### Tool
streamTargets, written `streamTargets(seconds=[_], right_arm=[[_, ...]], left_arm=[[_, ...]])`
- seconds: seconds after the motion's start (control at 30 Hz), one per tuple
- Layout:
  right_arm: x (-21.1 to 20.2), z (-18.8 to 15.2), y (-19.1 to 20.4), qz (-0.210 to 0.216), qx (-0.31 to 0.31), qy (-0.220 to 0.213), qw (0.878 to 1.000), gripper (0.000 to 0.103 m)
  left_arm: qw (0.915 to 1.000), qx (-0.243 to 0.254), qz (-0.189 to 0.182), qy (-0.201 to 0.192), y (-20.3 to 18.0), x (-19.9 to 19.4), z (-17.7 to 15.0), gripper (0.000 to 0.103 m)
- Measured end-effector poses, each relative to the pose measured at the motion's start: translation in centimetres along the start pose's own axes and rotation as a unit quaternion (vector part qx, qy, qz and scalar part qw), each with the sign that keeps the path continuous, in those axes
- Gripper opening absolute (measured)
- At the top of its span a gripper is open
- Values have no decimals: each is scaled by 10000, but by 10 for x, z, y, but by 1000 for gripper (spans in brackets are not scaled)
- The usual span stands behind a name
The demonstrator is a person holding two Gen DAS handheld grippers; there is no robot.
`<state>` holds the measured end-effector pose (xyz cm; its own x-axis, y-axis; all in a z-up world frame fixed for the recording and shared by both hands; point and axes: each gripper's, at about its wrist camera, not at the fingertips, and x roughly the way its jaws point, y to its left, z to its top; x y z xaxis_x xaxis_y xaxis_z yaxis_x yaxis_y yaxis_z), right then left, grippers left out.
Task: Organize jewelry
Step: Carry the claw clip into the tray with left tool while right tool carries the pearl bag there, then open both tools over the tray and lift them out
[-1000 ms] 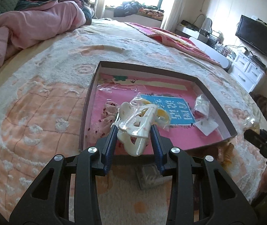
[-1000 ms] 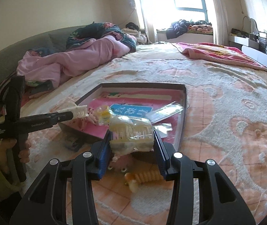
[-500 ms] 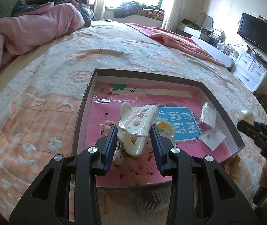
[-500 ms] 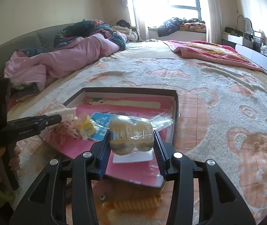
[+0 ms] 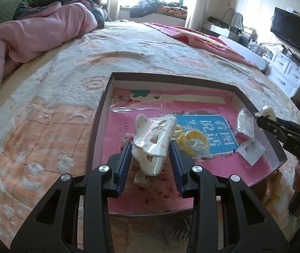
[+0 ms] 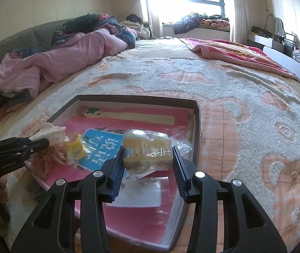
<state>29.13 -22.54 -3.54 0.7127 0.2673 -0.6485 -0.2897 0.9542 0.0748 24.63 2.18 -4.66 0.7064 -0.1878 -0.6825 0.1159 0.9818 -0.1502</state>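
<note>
A shallow dark-rimmed box [image 5: 99, 113] with a pink lining lies on the bed; it also shows in the right wrist view [image 6: 198, 126]. My left gripper [image 5: 151, 154] is shut on a white hair claw clip [image 5: 154, 139], held just above the box's left part. My right gripper [image 6: 147, 160] is shut on a bagged yellow hair claw clip [image 6: 146, 149], held over the box's right near part. A bag of yellow rings [image 5: 194, 143] and small clear bags [image 5: 245, 124] lie in the box.
The bed has a fluffy peach and white blanket [image 5: 44, 105]. A pink duvet [image 5: 34, 31] is heaped at the far left, a red blanket [image 5: 202, 40] at the far right. A small orange hair clip [image 5: 273, 189] lies outside the box's near right corner.
Both grippers have moved forward with their clips, from in front of the box's near edge to over its inside. Their jaws have stayed shut.
</note>
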Motion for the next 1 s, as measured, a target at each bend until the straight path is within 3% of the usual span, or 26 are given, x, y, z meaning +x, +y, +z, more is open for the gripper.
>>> streamTargets(seconds=[0.27,0.7,1.0], right_arm=[[17,-1,-6,-101,60,232,9997,41],[16,-4,-4,-147,56,218,9996,42],[4,-7,-5,-181,95,75,9998,55]], left_arm=[[10000,-4,48,14,3,2,-2,28],[10000,-27,54,29,4,4,-2,27],[10000,-18,52,-14,5,1,-4,27]])
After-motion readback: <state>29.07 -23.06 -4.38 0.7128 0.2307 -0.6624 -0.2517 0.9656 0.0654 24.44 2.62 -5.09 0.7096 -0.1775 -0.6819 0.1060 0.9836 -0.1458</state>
